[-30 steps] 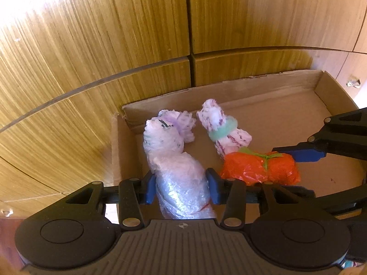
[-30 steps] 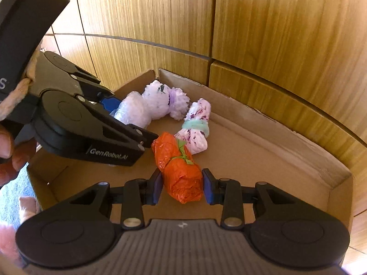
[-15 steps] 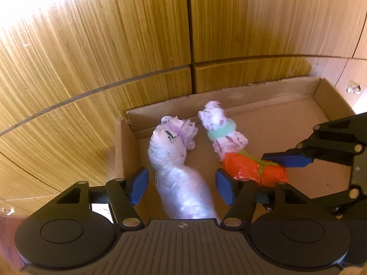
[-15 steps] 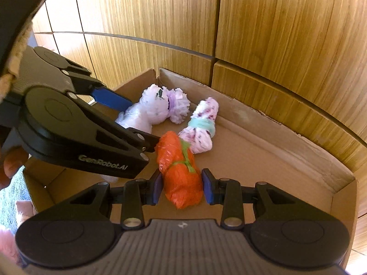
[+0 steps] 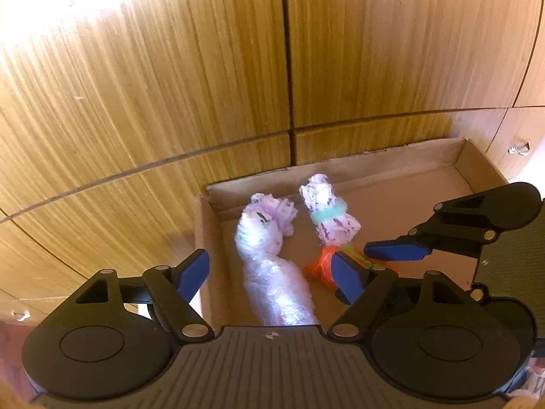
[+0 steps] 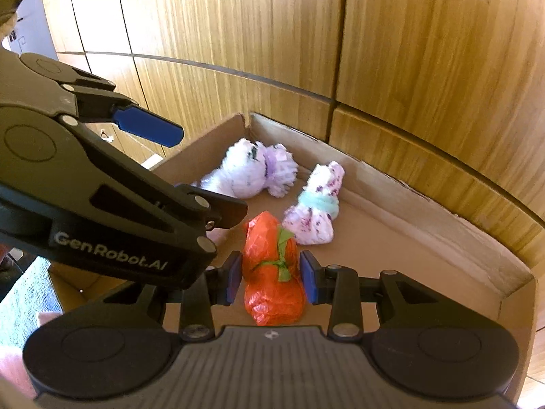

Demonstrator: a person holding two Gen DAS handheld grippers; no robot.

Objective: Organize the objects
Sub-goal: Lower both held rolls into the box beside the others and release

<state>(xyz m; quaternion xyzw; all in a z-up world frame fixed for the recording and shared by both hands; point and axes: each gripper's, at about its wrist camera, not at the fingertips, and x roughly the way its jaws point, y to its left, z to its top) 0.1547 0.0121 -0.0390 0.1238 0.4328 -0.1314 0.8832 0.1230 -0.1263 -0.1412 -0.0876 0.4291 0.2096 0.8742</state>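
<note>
Left tool (image 5: 270,272) spread wide over white bundle (image 5: 269,262), lower centre. Right tool (image 6: 269,279) clamped on orange bundle (image 6: 272,272) in cardboard box (image 6: 425,238).

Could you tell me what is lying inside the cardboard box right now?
Inside the cardboard box lie three tied plastic bundles: a whitish one, a purple-speckled one with a green band, and an orange one between the right gripper's pads. The left gripper hides the near-left floor.

Colours and patterns, bundles in box

Orange bag bundle (image 6: 274,272), green-tied; white bundle (image 6: 315,211), purple-speckled, mint-banded; white-lilac bundle (image 6: 250,173), dark-flecked; brown cardboard box (image 6: 425,225); blue finger pads (image 5: 192,271).
</note>
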